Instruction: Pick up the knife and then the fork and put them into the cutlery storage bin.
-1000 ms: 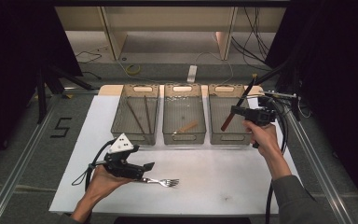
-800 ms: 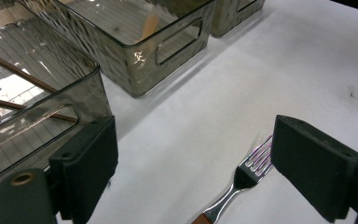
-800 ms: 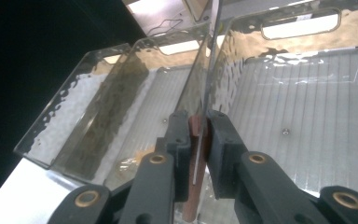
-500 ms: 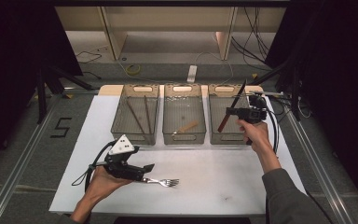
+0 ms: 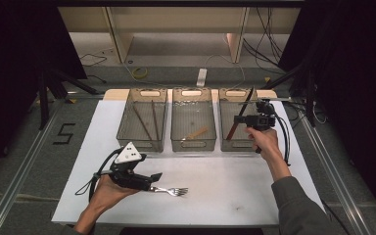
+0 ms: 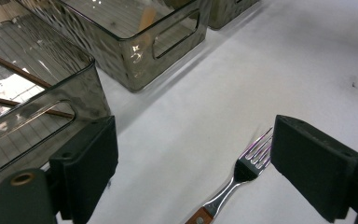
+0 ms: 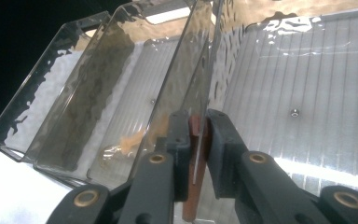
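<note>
Sorting cutlery into the bins, and I'm mid-delivery: my right tongs (image 5: 248,119) are clamped on a knife (image 5: 240,114) with a reddish handle, held tilted over the right bin (image 5: 226,145). Next I need to lower it inside the walls and let go — blade first, gently. My left tongs (image 6: 193,161) stand apart around the fork (image 6: 242,171) lying on the white worktop (image 5: 235,186), not yet gripping it.
</note>
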`<state>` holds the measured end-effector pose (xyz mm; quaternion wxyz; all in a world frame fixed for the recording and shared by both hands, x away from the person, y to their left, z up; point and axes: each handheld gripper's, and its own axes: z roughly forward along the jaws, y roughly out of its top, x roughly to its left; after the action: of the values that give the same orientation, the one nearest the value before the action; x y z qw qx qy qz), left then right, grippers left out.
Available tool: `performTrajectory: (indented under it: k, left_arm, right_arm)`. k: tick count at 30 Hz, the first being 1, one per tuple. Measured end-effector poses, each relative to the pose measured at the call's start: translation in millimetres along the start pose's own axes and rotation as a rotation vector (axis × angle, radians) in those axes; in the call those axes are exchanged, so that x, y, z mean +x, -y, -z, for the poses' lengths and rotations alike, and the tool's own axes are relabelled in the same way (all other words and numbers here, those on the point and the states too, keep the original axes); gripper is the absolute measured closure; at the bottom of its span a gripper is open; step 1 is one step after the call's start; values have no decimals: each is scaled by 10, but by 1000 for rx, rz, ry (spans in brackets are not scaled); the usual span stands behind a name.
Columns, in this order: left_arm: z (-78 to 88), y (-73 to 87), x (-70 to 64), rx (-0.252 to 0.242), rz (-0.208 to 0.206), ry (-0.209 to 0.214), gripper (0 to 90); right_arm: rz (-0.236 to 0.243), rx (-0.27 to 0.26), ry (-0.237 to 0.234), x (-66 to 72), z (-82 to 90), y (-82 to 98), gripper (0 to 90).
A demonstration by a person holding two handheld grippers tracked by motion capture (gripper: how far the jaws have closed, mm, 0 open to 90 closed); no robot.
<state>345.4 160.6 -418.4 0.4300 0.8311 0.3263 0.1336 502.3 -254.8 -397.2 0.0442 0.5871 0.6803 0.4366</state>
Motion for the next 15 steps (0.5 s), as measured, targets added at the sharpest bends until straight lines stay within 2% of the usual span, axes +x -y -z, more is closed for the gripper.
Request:
performTrajectory:
  k: [10, 11, 13, 15]
  left_arm:
    - [-12, 3, -12, 10, -17, 2, 146]
    - [-14, 3, -14, 13, -19, 2, 146]
    - [-16, 5, -17, 15, -23, -2, 146]
    - [-12, 6, -13, 13, -23, 0, 146]
  right_arm:
    - [-4, 48, 11, 10, -123, 25, 796]
    - [1, 49, 21, 15, -136, 28, 777]
    - [3, 52, 13, 12, -151, 26, 664]
    - [5, 38, 12, 3, -141, 26, 617]
